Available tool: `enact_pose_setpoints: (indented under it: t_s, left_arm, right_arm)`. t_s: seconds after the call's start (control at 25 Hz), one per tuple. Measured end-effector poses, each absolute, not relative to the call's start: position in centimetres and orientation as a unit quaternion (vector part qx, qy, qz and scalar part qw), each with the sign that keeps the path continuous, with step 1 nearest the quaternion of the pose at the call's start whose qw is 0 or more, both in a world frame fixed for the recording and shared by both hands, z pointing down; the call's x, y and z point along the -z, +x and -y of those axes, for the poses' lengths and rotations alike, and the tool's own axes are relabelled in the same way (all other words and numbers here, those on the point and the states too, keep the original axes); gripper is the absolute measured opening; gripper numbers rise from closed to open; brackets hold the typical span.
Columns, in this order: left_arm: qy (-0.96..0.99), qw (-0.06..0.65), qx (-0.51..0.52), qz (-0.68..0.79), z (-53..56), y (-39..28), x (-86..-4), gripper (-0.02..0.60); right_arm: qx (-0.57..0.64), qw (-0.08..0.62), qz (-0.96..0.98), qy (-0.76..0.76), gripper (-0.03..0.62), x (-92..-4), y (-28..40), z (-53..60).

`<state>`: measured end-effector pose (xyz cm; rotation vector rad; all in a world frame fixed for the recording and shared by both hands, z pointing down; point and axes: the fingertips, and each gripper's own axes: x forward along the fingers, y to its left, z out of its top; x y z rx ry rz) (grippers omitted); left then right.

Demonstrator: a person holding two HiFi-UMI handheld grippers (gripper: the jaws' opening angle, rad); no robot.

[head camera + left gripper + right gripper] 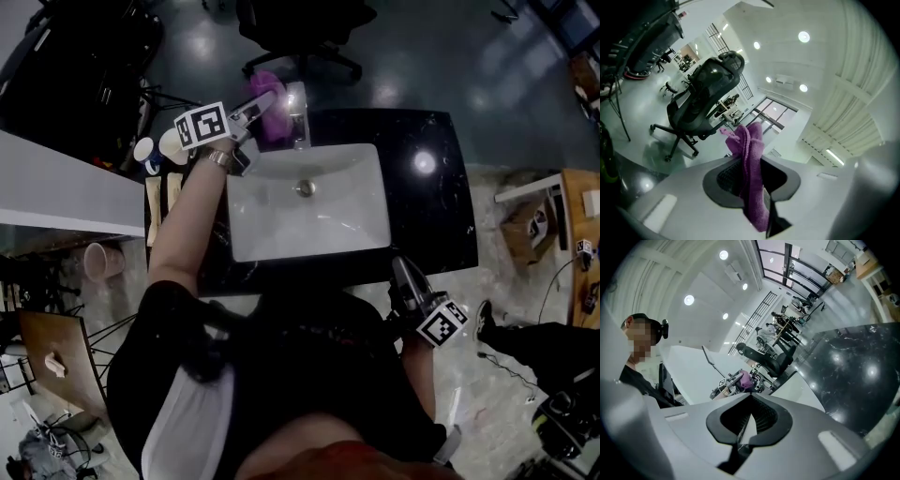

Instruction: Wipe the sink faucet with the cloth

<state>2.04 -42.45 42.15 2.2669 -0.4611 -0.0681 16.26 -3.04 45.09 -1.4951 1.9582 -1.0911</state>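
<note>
A purple cloth (274,122) hangs bunched from my left gripper (265,98), which is shut on it just left of the chrome faucet (298,111) at the back of the white sink (366,178). In the left gripper view the cloth (751,136) sticks up and droops down between the jaws of the left gripper (746,161), which points out at the room. My right gripper (405,279) hangs shut and empty at the front right edge of the black counter (441,216). In its own view the right gripper (746,420) has its jaws together, and the cloth (745,379) shows far off.
Two cups (159,148) stand left of the sink, with pale wooden pieces (165,199) in front of them. A black office chair (300,28) stands behind the counter. A pink bin (98,261) sits lower left, a cardboard box (530,225) and someone's shoe (486,321) to the right.
</note>
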Motion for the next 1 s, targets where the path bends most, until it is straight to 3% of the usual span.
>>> enact_pose_setpoints:
  t_s: [0.76,0.88,1.0]
  left_arm:
    - [0.913,0.37,0.028,0.17,25.7,-1.5,-39.5,0.086]
    - [0.949,0.248,-0.063,0.184,23.1,-0.8,-39.6,0.086]
    - [0.96,0.033,-0.218,0.174,21.5,0.9,-40.4,0.086]
  right_arm:
    - [0.399,0.165,-0.806,-0.406,0.011,-43.2,13.5,2.2]
    - [0.41,0.154,-0.81,-0.39,0.011,-43.5,13.4,1.1]
    - [0.424,0.145,-0.808,-0.384,0.011,-44.2,13.6,-0.1]
